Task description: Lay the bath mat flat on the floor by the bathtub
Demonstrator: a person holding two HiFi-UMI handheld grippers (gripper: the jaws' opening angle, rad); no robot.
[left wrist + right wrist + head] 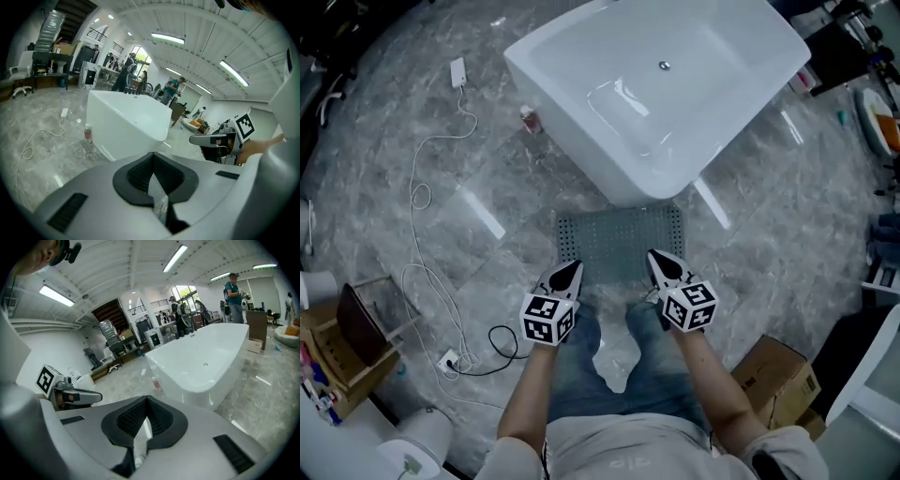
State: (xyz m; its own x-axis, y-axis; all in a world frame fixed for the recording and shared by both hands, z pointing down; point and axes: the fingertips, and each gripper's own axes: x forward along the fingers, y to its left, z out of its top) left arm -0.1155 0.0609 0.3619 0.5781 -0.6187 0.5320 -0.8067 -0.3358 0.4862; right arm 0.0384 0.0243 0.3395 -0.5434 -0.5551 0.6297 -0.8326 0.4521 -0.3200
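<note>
At centre frame, the bath mat (619, 242) lies flat beside the bathtub (661, 89). Left gripper (569, 274) and right gripper (662, 264) jaws are pressed together, empty. Risk: the grippers hide the mat's near edge, so a fold there could go unnoticed.

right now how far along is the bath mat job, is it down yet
Done: the grey dotted rectangular bath mat lies flat on the grey marble floor at the white bathtub's near end. In hand: nothing; the left gripper and right gripper hover over the mat's near edge, jaws together, empty. Left: apparently nothing, beyond perhaps squaring it up.
</note>
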